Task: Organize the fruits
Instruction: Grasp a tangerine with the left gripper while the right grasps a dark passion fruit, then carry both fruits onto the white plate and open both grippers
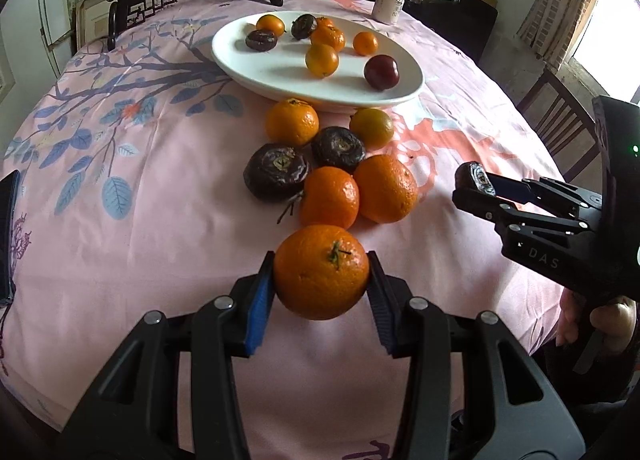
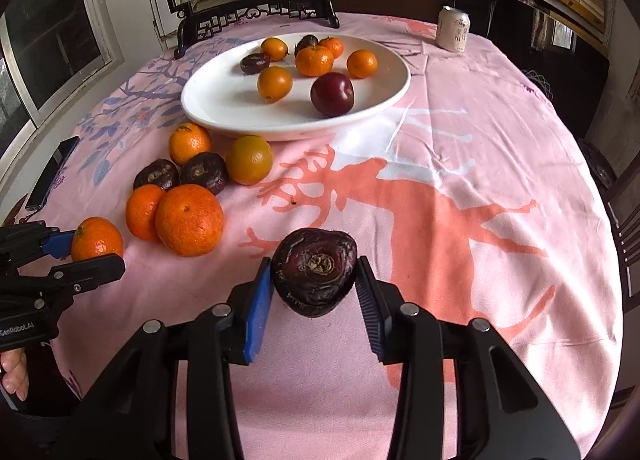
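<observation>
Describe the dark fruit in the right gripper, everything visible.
The dark fruit is squat and roundish, with deep purple-brown, wrinkled, faintly glossy skin and a pale, dried ring-shaped scar at its centre, turned toward the camera. It sits between the right gripper's fingers, the blue pad on one flank and the ribbed black pad on the other, both pressing it. It seems lifted above the pink tablecloth, apart from the other fruit. Its far side is hidden.

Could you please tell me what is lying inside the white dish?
The white dish holds five oranges, one red plum and two dark wrinkled fruits. One dark fruit sits partly hidden behind an orange.
</observation>
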The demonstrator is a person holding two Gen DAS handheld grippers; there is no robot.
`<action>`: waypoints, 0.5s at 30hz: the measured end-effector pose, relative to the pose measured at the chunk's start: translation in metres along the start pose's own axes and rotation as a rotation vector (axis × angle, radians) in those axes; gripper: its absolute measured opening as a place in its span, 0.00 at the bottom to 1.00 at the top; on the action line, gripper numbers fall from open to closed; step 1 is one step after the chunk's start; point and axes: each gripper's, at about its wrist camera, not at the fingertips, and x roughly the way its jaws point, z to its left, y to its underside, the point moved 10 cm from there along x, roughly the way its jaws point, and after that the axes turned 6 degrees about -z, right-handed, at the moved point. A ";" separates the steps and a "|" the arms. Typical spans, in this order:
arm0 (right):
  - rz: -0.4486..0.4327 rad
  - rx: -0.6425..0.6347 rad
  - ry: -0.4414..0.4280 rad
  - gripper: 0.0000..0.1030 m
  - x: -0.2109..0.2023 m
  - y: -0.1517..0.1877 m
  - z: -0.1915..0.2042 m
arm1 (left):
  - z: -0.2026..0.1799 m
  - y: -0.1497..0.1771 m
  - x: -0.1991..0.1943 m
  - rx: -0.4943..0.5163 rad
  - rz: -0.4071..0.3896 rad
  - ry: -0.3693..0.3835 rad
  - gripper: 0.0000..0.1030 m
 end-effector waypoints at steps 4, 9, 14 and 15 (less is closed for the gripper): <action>-0.031 -0.003 -0.010 0.41 -0.012 -0.014 0.007 | 0.009 -0.013 -0.004 -0.022 -0.016 0.000 0.43; -0.036 -0.005 -0.033 0.41 -0.011 -0.030 0.015 | 0.013 -0.038 -0.009 -0.018 -0.041 0.002 0.43; -0.025 0.001 -0.085 0.41 0.001 -0.059 0.018 | 0.020 -0.084 -0.003 -0.013 -0.052 0.006 0.43; -0.028 0.002 -0.090 0.41 0.003 -0.069 0.017 | 0.023 -0.096 0.002 -0.010 -0.049 -0.005 0.43</action>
